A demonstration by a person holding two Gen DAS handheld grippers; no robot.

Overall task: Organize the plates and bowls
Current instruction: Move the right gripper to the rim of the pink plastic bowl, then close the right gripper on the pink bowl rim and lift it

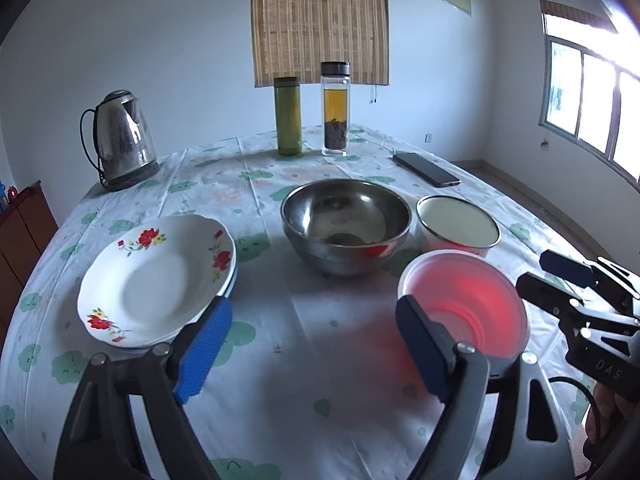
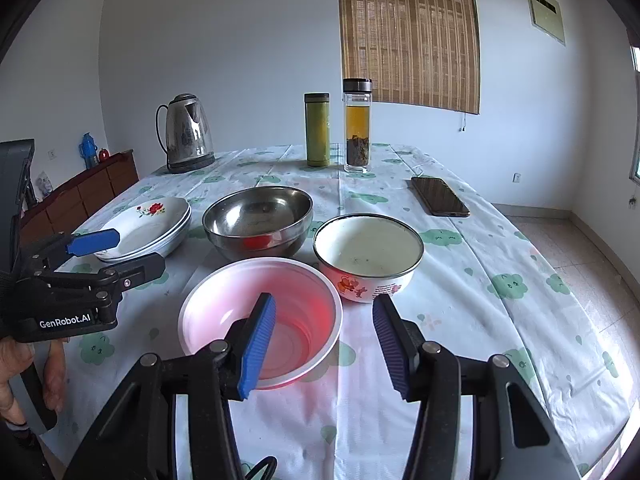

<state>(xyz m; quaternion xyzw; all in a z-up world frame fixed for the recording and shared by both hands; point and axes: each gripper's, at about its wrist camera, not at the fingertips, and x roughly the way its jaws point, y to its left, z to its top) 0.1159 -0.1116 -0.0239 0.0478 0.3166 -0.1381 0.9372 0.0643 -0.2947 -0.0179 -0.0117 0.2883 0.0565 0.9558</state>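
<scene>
Right hand-held gripper (image 2: 322, 344) hangs released, jaws astride the pink plastic bowl's (image 2: 260, 316) near rim: light, thin, flexible, so pinch that rim gently. Left hand-held gripper (image 1: 312, 346) released too.

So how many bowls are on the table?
3: a steel bowl in the middle, an enamel bowl right of it, and a pink bowl nearest the grippers. None seems hidden.

Soft daylight, window (image 1: 592, 92) glare, fisheye warp
</scene>
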